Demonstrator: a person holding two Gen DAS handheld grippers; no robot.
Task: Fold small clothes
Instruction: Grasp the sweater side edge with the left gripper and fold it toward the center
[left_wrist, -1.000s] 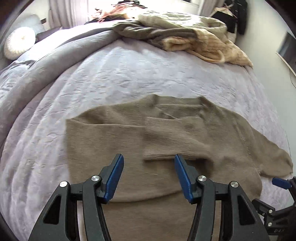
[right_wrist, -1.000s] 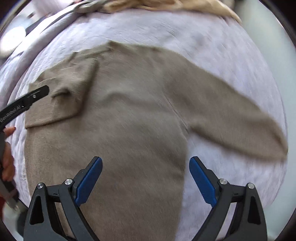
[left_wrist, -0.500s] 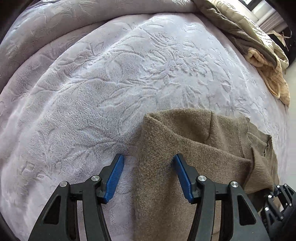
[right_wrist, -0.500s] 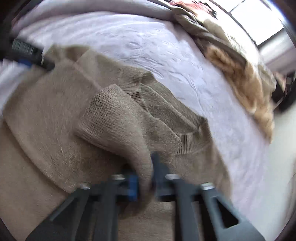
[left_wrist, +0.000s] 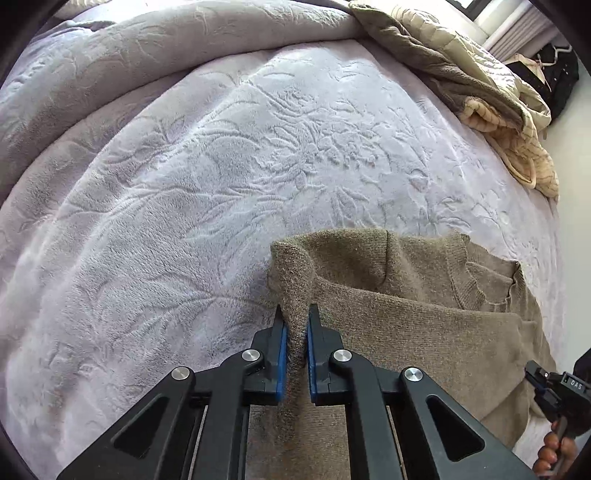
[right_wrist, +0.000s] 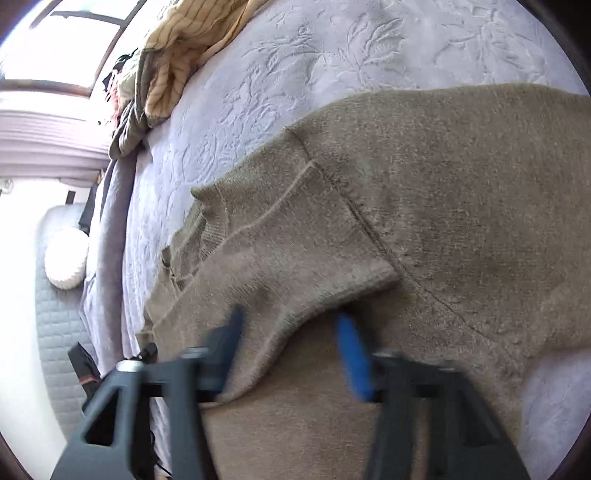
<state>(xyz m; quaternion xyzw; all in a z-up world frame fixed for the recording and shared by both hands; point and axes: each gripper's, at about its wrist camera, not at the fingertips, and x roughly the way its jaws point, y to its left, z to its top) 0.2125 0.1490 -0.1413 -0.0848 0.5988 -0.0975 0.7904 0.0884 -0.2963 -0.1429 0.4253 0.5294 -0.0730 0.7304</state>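
Note:
A taupe knit sweater (left_wrist: 424, 332) lies on a pale lilac embossed bedspread (left_wrist: 221, 166). My left gripper (left_wrist: 295, 314) is shut on the sweater's left edge, and a ridge of knit stands pinched between its blue pads. In the right wrist view the sweater (right_wrist: 461, 203) has one sleeve (right_wrist: 295, 258) folded across its chest. My right gripper (right_wrist: 290, 321) is blurred and its jaws are closing. They still stand apart around the sleeve's lower edge, with no pad pressing on it. In the left wrist view the right gripper (left_wrist: 554, 384) shows at the lower right, held by a hand (left_wrist: 554, 450).
A heap of cream and olive clothes (left_wrist: 480, 85) lies at the bed's far corner; it is at the top left (right_wrist: 177, 44) in the right wrist view. A white round cushion (right_wrist: 66, 258) sits on a quilted surface beyond the bed. Bare bedspread stretches left of the sweater.
The left gripper's jaws have shut on the sweater's edge that lay between them. The right gripper, shut on the sleeve half a second ago, now has its jaws apart and has rolled and shifted.

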